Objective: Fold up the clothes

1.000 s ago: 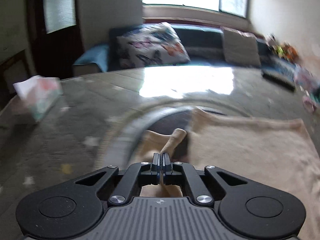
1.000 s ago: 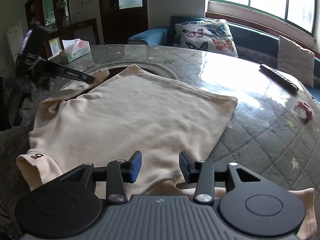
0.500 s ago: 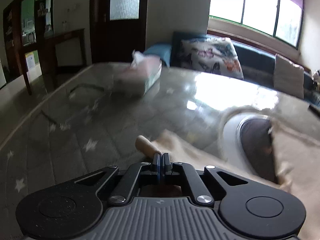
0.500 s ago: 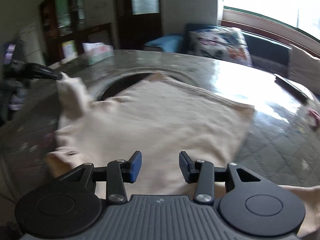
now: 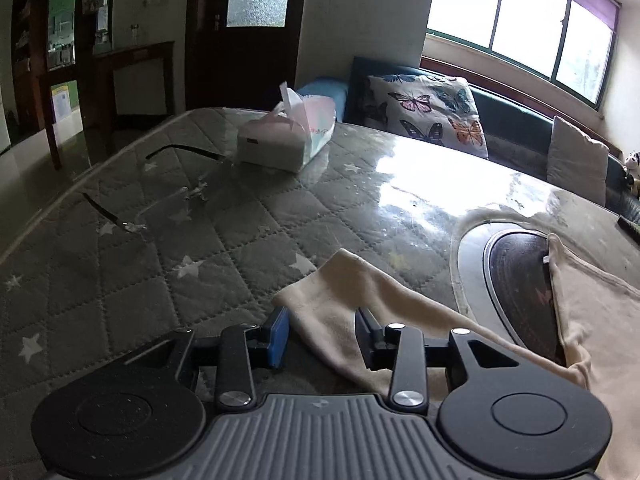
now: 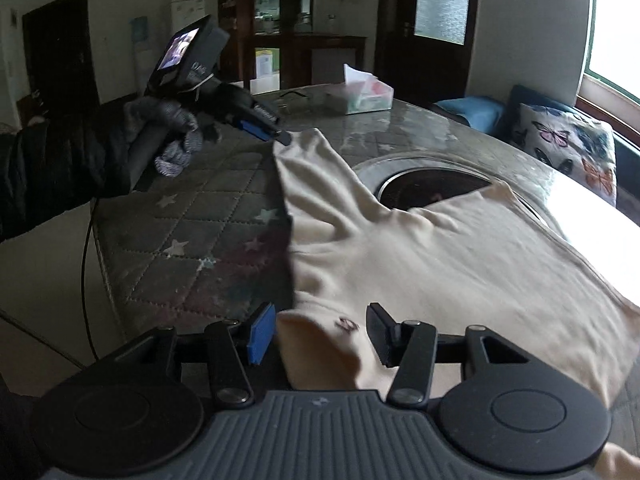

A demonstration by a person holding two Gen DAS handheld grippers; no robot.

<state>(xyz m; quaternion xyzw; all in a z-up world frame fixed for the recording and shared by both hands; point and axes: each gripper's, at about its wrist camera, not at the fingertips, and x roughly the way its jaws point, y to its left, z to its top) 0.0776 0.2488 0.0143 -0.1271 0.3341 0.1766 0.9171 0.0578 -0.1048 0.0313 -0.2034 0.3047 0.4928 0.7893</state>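
Observation:
A beige long-sleeved top (image 6: 440, 256) lies spread on the quilted table. One sleeve (image 5: 352, 300) stretches out to the left; its cuff lies flat on the table between the open jaws of my left gripper (image 5: 322, 330). In the right wrist view the left gripper (image 6: 276, 130) sits at that sleeve's end (image 6: 308, 148). My right gripper (image 6: 320, 332) is open, with the other cuff (image 6: 320, 344), marked with a small logo, lying between its jaws.
A tissue box (image 5: 286, 136) stands at the table's far side, with glasses (image 5: 152, 188) lying near it. A round dark inset (image 5: 520, 292) sits in the table's middle, partly under the top. A sofa with a butterfly cushion (image 5: 428, 114) is beyond.
My left gripper pulled the sleeve out to the left, then opened and let it lie on the table. My right gripper swung left over the near cuff, still open.

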